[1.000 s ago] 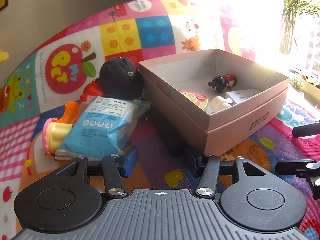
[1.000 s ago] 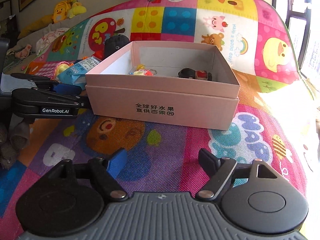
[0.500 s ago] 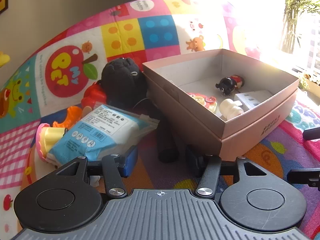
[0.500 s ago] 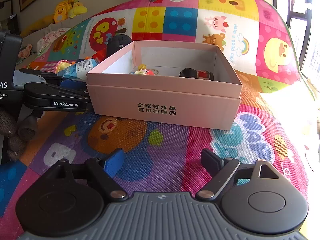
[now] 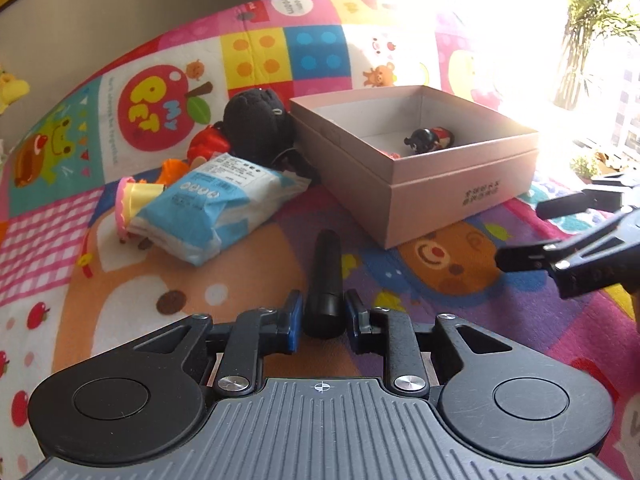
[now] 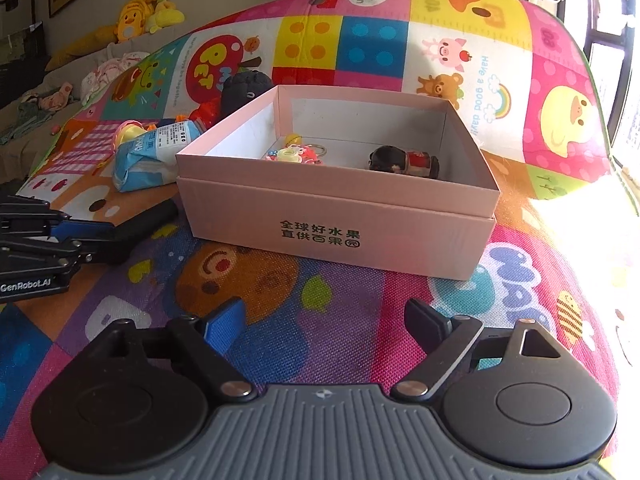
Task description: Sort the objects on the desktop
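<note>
My left gripper [image 5: 323, 316] is shut on the near end of a black cylinder [image 5: 327, 276], which points toward the pink box [image 5: 460, 184]. In the right wrist view this gripper [image 6: 80, 240] comes in from the left with the cylinder [image 6: 148, 220] sticking out of it. My right gripper [image 6: 324, 316] hovers over the mat in front of the box [image 6: 336, 224]; its jaws are opening with nothing between them. Inside the box lie a black and red figurine [image 6: 404, 162] and a colourful keychain [image 6: 296, 154].
Left of the box lie a blue and white packet [image 5: 216, 200], a black plush [image 5: 256, 120], a yellow and pink toy [image 5: 132, 200] and an orange piece [image 5: 172, 170]. Everything rests on a colourful play mat [image 6: 280, 280]. Bright window light floods the right side.
My left gripper has drawn back from the box and its jaws have closed onto the black cylinder. The right jaws have widened a little; that hand has stayed in place.
</note>
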`<move>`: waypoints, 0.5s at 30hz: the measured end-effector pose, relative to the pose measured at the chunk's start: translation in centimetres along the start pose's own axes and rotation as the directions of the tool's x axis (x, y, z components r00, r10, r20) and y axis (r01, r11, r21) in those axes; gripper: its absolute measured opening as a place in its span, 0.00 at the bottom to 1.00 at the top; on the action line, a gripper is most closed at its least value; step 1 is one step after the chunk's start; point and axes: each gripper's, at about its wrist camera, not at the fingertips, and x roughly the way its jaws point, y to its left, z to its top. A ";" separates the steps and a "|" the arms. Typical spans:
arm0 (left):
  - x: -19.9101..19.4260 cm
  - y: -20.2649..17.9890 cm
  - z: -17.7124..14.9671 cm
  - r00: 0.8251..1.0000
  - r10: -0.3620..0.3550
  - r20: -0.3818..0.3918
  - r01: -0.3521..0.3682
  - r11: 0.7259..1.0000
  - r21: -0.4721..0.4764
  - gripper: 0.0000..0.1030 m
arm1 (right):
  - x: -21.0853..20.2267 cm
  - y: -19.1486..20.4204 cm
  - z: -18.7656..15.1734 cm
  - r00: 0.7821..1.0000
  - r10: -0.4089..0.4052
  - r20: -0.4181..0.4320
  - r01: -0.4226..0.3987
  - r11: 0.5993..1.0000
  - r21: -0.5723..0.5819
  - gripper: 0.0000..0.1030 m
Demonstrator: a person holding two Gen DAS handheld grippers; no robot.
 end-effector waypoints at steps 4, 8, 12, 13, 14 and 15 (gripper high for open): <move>-1.6 -0.3 -1.3 1.000 -0.010 0.002 0.010 1.000 -0.015 0.25 | 1.8 1.3 2.2 0.999 0.045 -0.006 -0.045 0.999 -0.026 0.86; -1.7 0.0 -1.7 1.000 -0.021 -0.003 0.021 0.998 -0.058 0.26 | 3.2 2.8 3.8 1.000 0.029 0.012 -0.028 0.997 -0.072 0.86; -1.5 -0.6 -1.4 1.000 -0.020 -0.002 0.020 0.997 -0.071 0.32 | 2.6 2.6 5.1 0.999 0.031 0.041 -0.029 0.999 -0.045 0.86; -1.4 -0.8 -1.3 0.999 -0.034 -0.004 0.034 0.996 -0.079 0.36 | 2.0 2.5 5.2 0.998 0.027 0.061 -0.024 0.999 -0.046 0.86; -1.3 -1.2 -1.2 0.999 -0.054 -0.005 0.053 0.995 -0.090 0.41 | 1.3 2.4 5.3 0.997 0.017 0.076 -0.013 0.999 -0.049 0.86; -1.2 -1.6 -1.1 0.998 -0.070 -0.007 0.069 0.993 -0.093 0.43 | 0.7 2.2 5.2 0.996 0.010 0.086 -0.005 0.999 -0.050 0.86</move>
